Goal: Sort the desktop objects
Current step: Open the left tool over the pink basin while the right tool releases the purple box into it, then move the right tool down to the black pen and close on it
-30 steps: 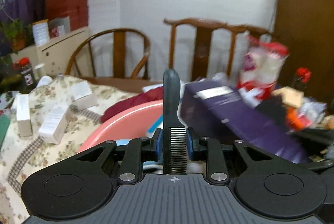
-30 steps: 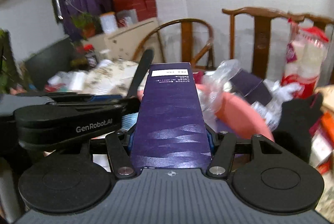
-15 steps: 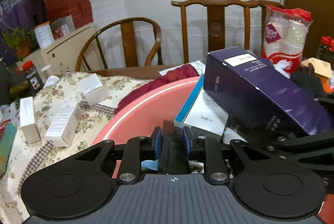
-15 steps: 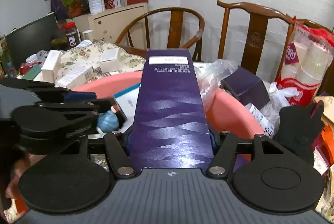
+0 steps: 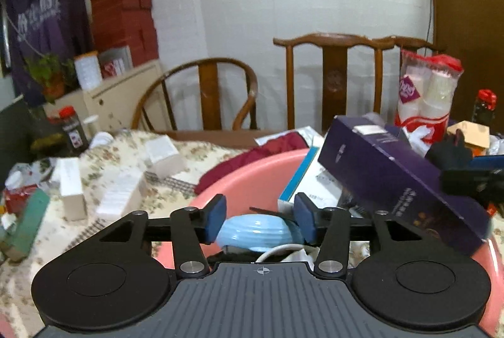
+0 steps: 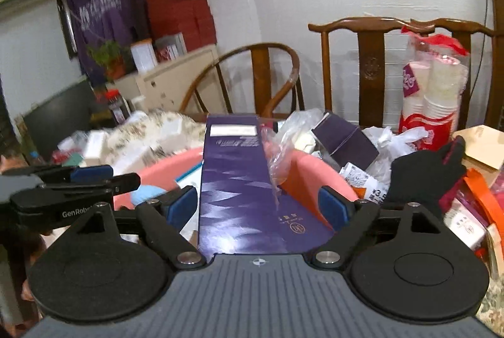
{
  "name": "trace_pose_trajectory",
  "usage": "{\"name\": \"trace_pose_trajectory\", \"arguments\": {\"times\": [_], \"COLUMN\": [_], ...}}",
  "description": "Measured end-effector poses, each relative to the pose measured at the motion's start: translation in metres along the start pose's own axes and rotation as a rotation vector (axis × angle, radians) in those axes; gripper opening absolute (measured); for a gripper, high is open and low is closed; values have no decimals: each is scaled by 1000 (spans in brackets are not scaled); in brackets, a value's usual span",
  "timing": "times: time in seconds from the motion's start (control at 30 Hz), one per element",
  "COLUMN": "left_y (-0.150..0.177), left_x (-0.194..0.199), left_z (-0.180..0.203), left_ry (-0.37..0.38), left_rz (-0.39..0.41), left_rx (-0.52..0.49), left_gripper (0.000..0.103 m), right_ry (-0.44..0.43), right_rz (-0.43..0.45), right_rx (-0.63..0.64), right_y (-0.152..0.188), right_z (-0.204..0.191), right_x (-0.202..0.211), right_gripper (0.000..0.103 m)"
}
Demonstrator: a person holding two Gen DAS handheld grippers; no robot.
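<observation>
A pink basin (image 5: 252,168) holds a light blue ribbed object (image 5: 255,232), a blue-edged white box (image 5: 302,180) and a thin black comb (image 5: 267,211). My left gripper (image 5: 260,218) hovers over the basin. Its jaws are opening with nothing pressed between the pads; the blue object lies below them. A long purple box (image 6: 239,180) rests slanted on the basin rim (image 6: 151,177). My right gripper (image 6: 256,207) straddles its near end, jaws opening, pads clear of its sides. The left gripper (image 6: 78,180) shows at the left of the right wrist view.
Small white boxes (image 5: 119,196) and a green box (image 5: 28,221) lie on the floral cloth at left. Right of the basin are a small purple box (image 6: 343,139), a plastic bag, a black glove (image 6: 422,174) and a pack of paper cups (image 6: 431,92). Wooden chairs (image 5: 334,79) stand behind.
The left gripper, shut on the upright black comb a second ago, lowered it into the basin and spread its jaws. The right gripper's jaws widened off the purple box.
</observation>
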State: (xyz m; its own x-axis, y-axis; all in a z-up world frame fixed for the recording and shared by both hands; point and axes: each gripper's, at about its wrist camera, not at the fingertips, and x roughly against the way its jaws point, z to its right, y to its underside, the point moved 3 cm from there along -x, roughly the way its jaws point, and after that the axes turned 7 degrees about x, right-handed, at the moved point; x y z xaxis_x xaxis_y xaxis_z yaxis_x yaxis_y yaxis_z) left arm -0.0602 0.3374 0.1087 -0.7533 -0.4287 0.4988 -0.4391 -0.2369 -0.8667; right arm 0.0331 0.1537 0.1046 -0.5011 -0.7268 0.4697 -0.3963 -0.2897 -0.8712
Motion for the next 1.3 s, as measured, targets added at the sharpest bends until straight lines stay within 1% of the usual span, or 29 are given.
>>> {"name": "trace_pose_trajectory", "arguments": {"times": [0.07,0.1,0.2,0.27,0.3,0.33,0.4,0.47,0.53,0.6,0.67,0.77,0.8,0.83,0.87,0.93,0.97,1.03,1.07,1.1,1.13,1.17,1.2,1.23,1.3], "left_y": [-1,0,5,12,16,20,32,44,57,71,85,105,109,110,110,107,103,99,97,96,95,94,94,93,93], "left_x": [15,23,52,72,80,87,97,100,95,87,75,58,55,54,55,58,62,69,72,72,70,67,64,60,58], "left_z": [2,5,22,47,60,75,112,145,178,201,218,225,223,216,209,193,186,176,172,170,169,169,169,167,164], "left_ry": [-2,7,59,122,146,167,236,296,361,399,425,417,413,405,401,400,402,411,405,388,358,331,325,334,397], "left_rz": [20,29,62,87,101,113,123,120,101,95,90,89,102,128,161,203,221,267,276,278,279,278,267,247,199], "left_rx": [3,6,-1,-38,-57,-75,-124,-146,-166,-173,-178,-183,-184,-175,-158,-113,-102,-90,-72,-53,-45,-48,-47,-36,-9], "left_gripper": [66,68,70,76,81,83,83,83,83,83,84,84,81,85,87,89,90,96,98,96,96,96,96,96,97], "right_ry": [-15,-19,-9,19,41,62,109,175,213,207,193,155,142,128,127,111,114,124,136,151,147,131,141,173,233], "right_rz": [23,31,46,40,33,21,-2,-27,-64,-100,-137,-170,-172,-172,-173,-172,-176,-183,-193,-209,-218,-236,-248,-244,-257], "right_rx": [-17,-19,-23,-24,-28,-31,-47,-76,-137,-197,-229,-226,-223,-224,-229,-223,-216,-198,-189,-181,-188,-208,-218,-204,-207], "right_y": [2,4,20,38,49,61,84,107,128,145,157,164,164,161,160,157,157,155,154,154,154,155,156,156,158], "right_z": [8,12,32,49,59,71,93,117,140,154,155,143,137,132,127,119,114,106,103,99,97,96,95,94,99], "right_x": [20,31,65,85,94,102,114,121,122,116,106,87,81,74,68,57,51,41,34,27,22,16,12,12,17], "right_gripper": [86,86,86,86,86,86,86,86,86,86,86,86,86,86,85,85,84,83,79,72,67,57,51,47,15]}}
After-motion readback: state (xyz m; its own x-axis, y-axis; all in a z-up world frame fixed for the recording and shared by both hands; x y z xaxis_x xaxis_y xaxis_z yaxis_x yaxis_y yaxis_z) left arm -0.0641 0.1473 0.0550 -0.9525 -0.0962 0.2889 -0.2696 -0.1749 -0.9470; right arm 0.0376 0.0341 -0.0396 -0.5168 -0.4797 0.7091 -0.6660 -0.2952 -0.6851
